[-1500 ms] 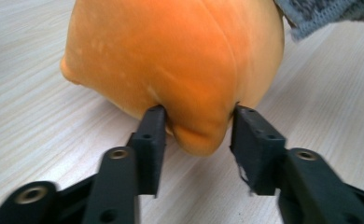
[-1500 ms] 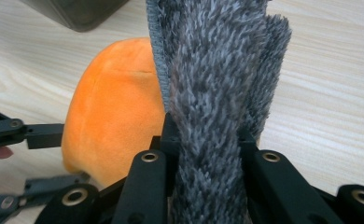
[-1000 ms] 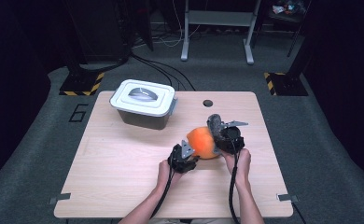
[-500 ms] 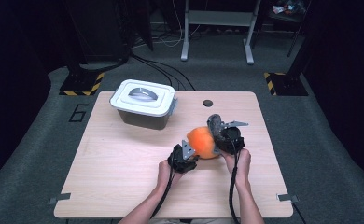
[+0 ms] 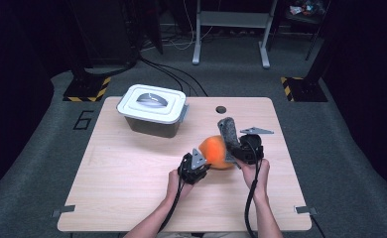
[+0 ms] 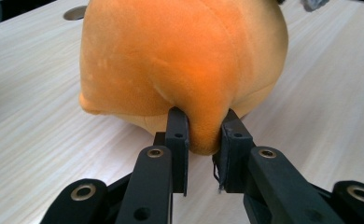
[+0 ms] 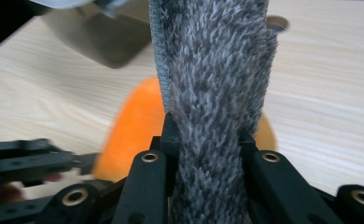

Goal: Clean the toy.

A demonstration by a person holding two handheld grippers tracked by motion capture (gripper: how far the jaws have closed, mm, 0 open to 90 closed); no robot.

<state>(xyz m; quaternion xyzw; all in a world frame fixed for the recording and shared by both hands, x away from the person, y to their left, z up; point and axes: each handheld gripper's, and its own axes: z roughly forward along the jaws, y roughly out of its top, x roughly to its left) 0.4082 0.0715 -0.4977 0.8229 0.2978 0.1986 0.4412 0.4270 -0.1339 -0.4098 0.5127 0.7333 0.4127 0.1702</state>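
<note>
Pinching orange plush [image 6: 185,60], left gripper [image 6: 203,135] jaws just closed; right gripper [image 7: 208,135] clamped on grey furry strip [image 7: 213,70]

On the wooden counter [image 5: 132,173], an orange plush toy [image 5: 215,151] sits right of centre, with the left gripper [image 5: 197,166] pressed against its near-left side and the right gripper [image 5: 241,148] at its right, holding a grey furry strip [image 5: 228,130] upright. The left jaws have just been closing on the toy. A lidded grey bin [image 5: 154,110] stands at the far left, well apart from the toy.

Orange plush [image 5: 216,151] on table; grey furry strip [image 5: 228,131] upright beside it.
</note>
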